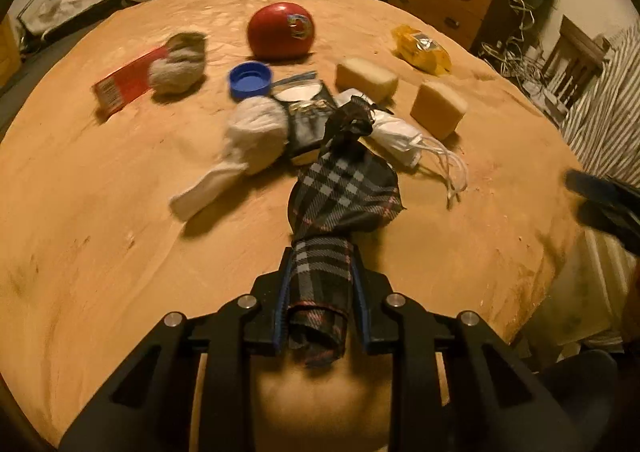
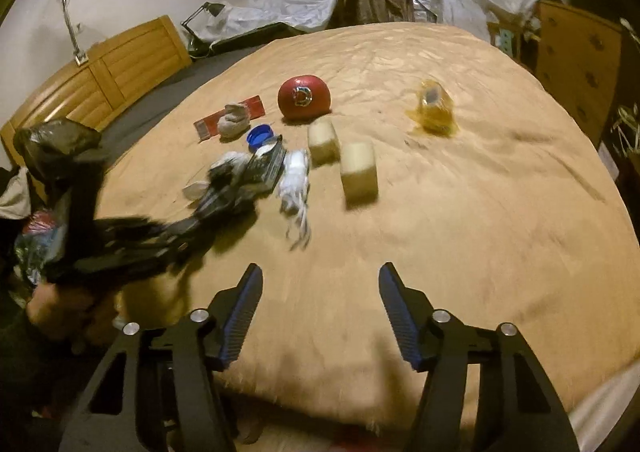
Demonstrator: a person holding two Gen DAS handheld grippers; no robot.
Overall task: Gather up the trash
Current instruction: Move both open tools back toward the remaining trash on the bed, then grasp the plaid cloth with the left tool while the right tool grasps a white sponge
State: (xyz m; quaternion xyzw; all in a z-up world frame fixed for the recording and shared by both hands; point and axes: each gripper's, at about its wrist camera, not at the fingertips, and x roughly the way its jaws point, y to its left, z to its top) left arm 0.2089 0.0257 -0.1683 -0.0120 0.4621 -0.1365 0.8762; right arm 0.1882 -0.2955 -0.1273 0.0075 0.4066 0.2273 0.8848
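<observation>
Plaid fabric, seemingly a folded pouch or bag (image 1: 344, 195), sits clamped between the pads of the left gripper (image 1: 320, 292), its far end draped toward the clutter on the tan bedspread (image 1: 100, 232). Over bare cover the right gripper (image 2: 320, 316) hangs with its jaws apart and nothing between them. The trash lies ahead: a white face mask (image 1: 404, 135), a blue bottle cap (image 1: 250, 79), a yellow wrapper (image 1: 424, 47) and a red carton (image 1: 128, 81), mixed with balled socks (image 1: 256, 131), two foam blocks (image 1: 366, 76) and a red ball (image 1: 281, 30). If the plaid cloth is lifted now, its trailing end may snag the mask's loops and drag neighbours along; the soft cover could also let the cap slide away.
</observation>
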